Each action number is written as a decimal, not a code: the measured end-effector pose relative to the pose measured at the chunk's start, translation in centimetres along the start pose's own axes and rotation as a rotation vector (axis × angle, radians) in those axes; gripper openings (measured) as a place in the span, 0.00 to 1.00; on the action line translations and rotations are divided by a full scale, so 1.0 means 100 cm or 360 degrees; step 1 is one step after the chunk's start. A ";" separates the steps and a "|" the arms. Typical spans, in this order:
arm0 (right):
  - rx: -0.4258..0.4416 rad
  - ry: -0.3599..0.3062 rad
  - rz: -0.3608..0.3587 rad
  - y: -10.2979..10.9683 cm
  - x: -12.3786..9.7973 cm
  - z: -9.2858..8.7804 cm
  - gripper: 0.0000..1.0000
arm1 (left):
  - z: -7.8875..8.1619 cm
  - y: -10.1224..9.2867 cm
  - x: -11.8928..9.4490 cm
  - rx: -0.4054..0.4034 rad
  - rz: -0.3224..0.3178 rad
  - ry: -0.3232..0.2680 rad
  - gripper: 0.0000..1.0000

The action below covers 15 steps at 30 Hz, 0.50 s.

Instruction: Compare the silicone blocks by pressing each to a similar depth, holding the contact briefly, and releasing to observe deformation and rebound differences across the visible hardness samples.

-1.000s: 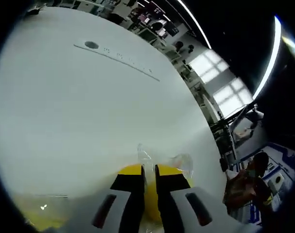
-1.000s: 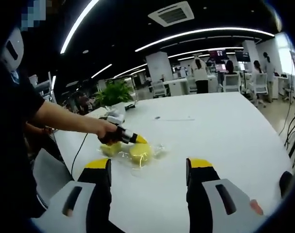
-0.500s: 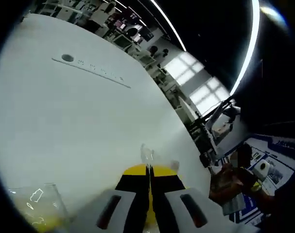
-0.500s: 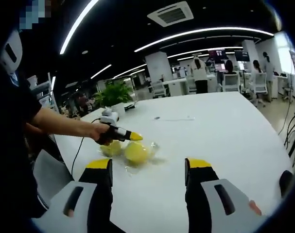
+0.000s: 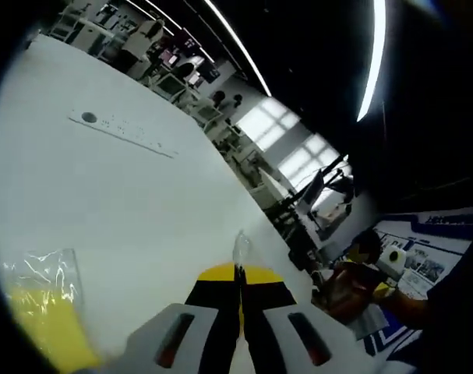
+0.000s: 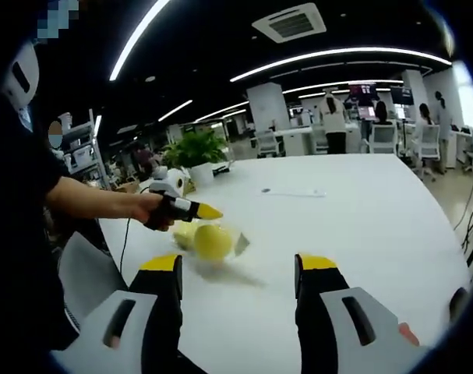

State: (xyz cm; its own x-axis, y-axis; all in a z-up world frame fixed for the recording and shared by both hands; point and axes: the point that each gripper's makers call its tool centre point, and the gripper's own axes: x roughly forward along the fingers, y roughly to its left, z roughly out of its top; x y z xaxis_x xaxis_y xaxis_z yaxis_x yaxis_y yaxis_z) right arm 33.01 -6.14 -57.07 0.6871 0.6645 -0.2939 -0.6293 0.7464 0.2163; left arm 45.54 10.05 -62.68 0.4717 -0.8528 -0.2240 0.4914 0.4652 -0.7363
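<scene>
My left gripper (image 5: pixel 238 300) is pinched tight, yellow tips together with no gap that I can see, and a wisp of clear plastic wrap (image 5: pixel 241 249) pokes up from right at the tips, so I read it as clamped on the bag film. In the left gripper view a second yellow block in a clear bag (image 5: pixel 41 308) lies on the white table (image 5: pixel 104 195) off to the left of my jaws, near the view's lower edge. Further out ahead and left, a thin ruler-like strip (image 5: pixel 123 132) lies flat on the table. In the right gripper view my right gripper (image 6: pixel 236 269) is spread wide with nothing between the jaws, hovering over the table (image 6: pixel 361 226). Ahead of it and left of centre, the person's hand (image 6: pixel 152 210) points the left gripper (image 6: pixel 197 210) rightward. A round yellow silicone block (image 6: pixel 213 241) in crinkled clear wrap sits just below that tip; whether it rests on the table or hangs lifted I cannot tell, though a soft shadow lies under it. A paler yellow block (image 6: pixel 185 232) touches it on the left side. Beyond the left gripper stand a potted plant (image 6: pixel 197 152) and a white roll (image 6: pixel 167 181). Far back there are desks, chairs and people (image 6: pixel 333 117) standing.
</scene>
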 end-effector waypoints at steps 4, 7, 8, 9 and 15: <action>-0.0031 0.0031 0.0011 0.004 -0.004 -0.005 0.54 | -0.001 -0.014 -0.009 -0.0045 -0.0047 -0.0009 0.00; -0.0072 0.0051 0.0025 0.010 -0.006 -0.006 0.54 | -0.002 -0.023 -0.018 -0.0017 -0.0054 -0.0010 0.00; -0.0081 0.0058 0.0026 0.013 -0.007 -0.007 0.54 | 0.000 -0.027 -0.023 -0.0019 -0.0063 -0.0028 0.00; -0.0081 0.0062 0.0029 0.014 -0.007 -0.007 0.54 | 0.001 -0.029 -0.026 -0.0016 -0.0070 -0.0049 0.00; -0.0097 0.0058 0.0055 0.027 -0.011 -0.006 0.54 | 0.015 -0.054 -0.047 -0.0002 -0.0119 -0.0141 0.00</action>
State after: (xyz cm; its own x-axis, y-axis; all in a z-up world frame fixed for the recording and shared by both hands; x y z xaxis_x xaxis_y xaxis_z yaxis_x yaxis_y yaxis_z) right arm 30.37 -4.87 -56.78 0.6517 0.6872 -0.3212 -0.6740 0.7188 0.1703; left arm 41.74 11.87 -56.70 0.4968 -0.8607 -0.1112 0.5268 0.4009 -0.7495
